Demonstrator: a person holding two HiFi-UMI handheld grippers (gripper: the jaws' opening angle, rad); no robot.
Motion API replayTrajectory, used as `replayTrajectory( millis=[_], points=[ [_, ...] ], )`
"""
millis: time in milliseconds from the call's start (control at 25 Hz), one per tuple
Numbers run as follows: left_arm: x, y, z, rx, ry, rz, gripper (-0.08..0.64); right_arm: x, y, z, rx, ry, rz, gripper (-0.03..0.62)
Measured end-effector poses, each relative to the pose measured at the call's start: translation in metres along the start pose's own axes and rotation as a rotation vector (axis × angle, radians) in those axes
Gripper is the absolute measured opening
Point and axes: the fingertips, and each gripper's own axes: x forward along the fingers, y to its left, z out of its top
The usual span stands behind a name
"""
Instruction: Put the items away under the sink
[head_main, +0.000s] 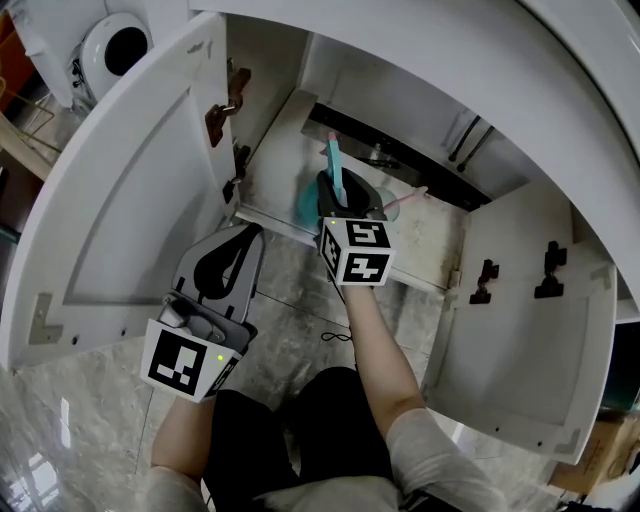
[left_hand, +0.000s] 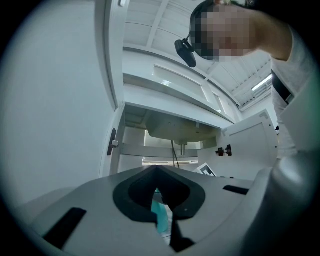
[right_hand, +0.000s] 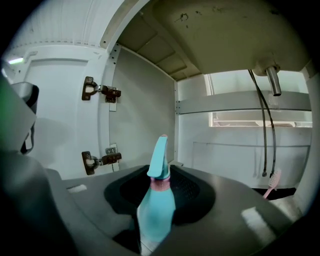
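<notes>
A teal spray bottle with a pink collar stands upright between the jaws of my right gripper, which is shut on it. The bottle hangs at the front edge of the open cabinet under the sink, over the cabinet floor. In the right gripper view the bottle rises out of the right gripper, nozzle pointing up. My left gripper is lower left, outside the cabinet above the tiled floor. Its jaws meet at the tips in the left gripper view, with nothing held.
Both white cabinet doors stand open, the left door and the right door, with dark hinges. A pink brush leans at the cabinet's back right. The drain pipe and hoses hang from the basin.
</notes>
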Motion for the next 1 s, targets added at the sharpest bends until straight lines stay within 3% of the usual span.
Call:
replayTrajectory(
  millis=[360,680,920,1000],
  points=[
    [0.004,-0.005,-0.001,0.019,0.0,-0.008,0.0,-0.003,-0.003,-0.003,-0.009,0.007,0.007,0.144],
    [0.007,-0.012,-0.004,0.035,0.012,-0.02,0.0,-0.01,-0.003,-0.003,0.001,-0.006,0.019,0.198],
    [0.011,-0.011,-0.007,0.044,0.022,-0.02,0.0,-0.034,0.002,0.018,0.001,-0.091,0.043,0.196],
    [0.013,-0.011,-0.007,0.053,0.03,-0.019,0.0,-0.045,0.006,0.023,-0.003,-0.114,0.051,0.153]
  ],
)
